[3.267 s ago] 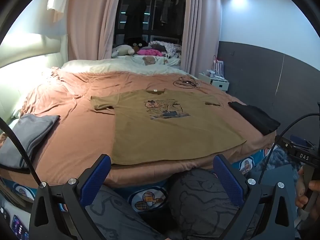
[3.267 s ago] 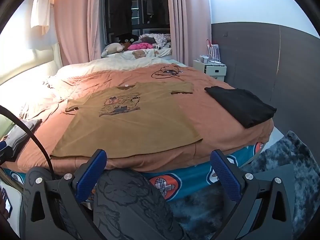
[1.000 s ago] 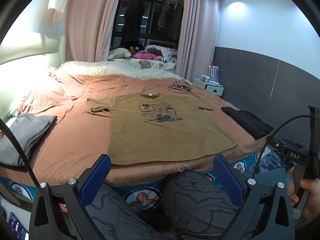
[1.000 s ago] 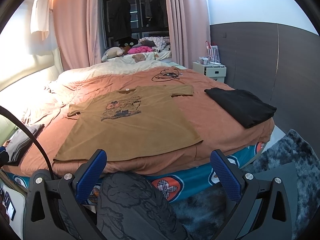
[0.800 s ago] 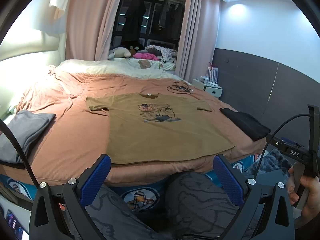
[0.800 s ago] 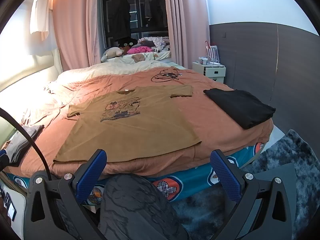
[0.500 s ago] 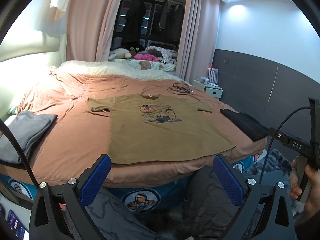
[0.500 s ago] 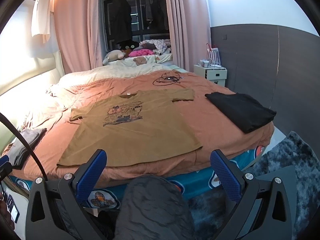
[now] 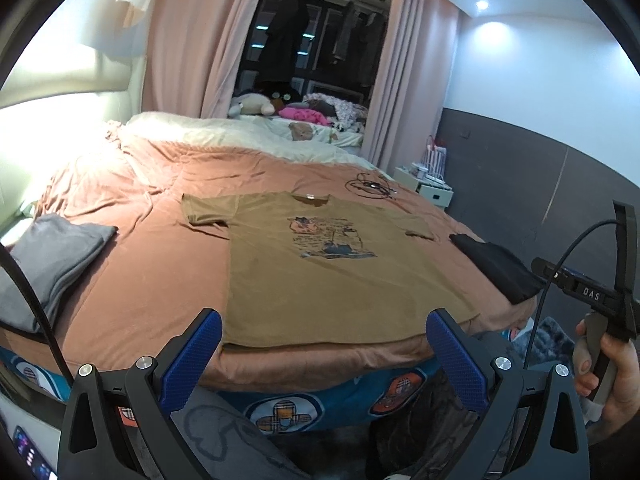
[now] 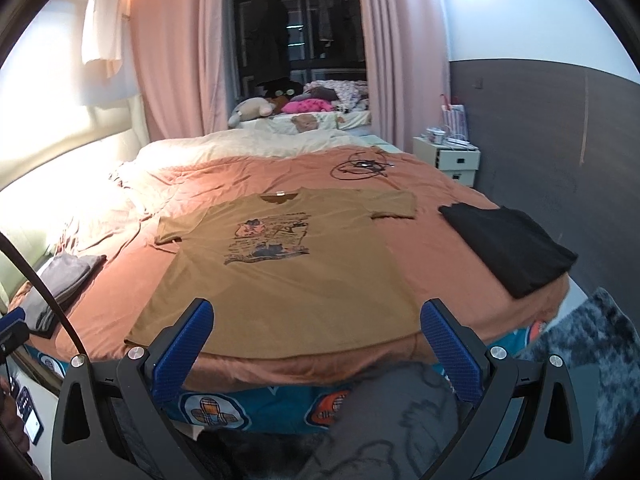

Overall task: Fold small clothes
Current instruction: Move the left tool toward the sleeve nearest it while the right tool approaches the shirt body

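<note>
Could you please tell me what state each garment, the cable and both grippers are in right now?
T-shirt: spread flat, unfolded, print up.
Black garment: folded, at the bed's right edge.
Grey garment: folded, at the bed's left edge.
Cable: loosely coiled beyond the T-shirt.
Left gripper: open, empty.
Right gripper: open, empty.

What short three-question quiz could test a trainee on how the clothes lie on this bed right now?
1. True or false: the brown T-shirt lies spread flat, print side up, on the bedspread.
2. Which folded garment lies to the right of the shirt? A) grey garment B) black garment C) pink garment
3. Fill in: both the left gripper and the right gripper are ____ and hold nothing.

Key:
1. True.
2. B, the black garment; the grey garment lies to the left.
3. Open.
</note>
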Motion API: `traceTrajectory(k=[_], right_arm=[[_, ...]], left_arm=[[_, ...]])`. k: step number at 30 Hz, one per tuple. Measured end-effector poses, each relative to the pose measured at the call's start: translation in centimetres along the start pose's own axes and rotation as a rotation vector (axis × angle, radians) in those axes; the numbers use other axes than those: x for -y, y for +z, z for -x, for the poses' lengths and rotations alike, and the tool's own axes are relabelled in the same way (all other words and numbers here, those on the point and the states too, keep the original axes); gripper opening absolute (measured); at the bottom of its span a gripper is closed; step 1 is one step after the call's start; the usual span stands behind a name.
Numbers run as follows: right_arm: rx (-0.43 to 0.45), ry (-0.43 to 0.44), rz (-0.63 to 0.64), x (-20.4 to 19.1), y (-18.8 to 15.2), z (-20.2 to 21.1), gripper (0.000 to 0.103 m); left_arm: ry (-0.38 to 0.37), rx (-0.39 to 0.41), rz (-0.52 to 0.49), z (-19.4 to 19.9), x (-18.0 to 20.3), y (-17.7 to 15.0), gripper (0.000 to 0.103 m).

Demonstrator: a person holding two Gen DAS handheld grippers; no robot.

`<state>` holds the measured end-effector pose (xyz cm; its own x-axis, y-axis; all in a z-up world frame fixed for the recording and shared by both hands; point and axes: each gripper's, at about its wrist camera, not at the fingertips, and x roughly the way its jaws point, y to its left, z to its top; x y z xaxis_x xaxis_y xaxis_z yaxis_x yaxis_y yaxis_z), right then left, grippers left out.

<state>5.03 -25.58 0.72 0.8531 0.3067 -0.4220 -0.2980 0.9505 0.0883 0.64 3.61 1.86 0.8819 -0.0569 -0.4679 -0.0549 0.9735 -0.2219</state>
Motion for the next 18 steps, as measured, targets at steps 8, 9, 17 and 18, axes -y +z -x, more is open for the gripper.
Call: traceTrajectory(k=[8,9,17,18], right_arm=[[-0.033,0.064,0.008,0.2,2.1,-6.2,0.103],[-0.035,0.078,0.003,0.2,2.4,-6.9,0.103],[-0.102,0.117,0.002,0.9,5.3,-14.8,0.103],[-0.105,0.118,0.001,0.9,5.7,-15.4,0.103]], left_arm=[[0.025,-0.044,0.062,-5.5,-4.4,2.8,0.099],[0.028,-0.049,0.069,-6.3,-5.0,3.1,0.099],[0.076,-0.112,0.115,-12.8,-9.4,6.0,0.092],[0.084,-0.121,0.12,-13.7,-9.9,6.3,0.091]])
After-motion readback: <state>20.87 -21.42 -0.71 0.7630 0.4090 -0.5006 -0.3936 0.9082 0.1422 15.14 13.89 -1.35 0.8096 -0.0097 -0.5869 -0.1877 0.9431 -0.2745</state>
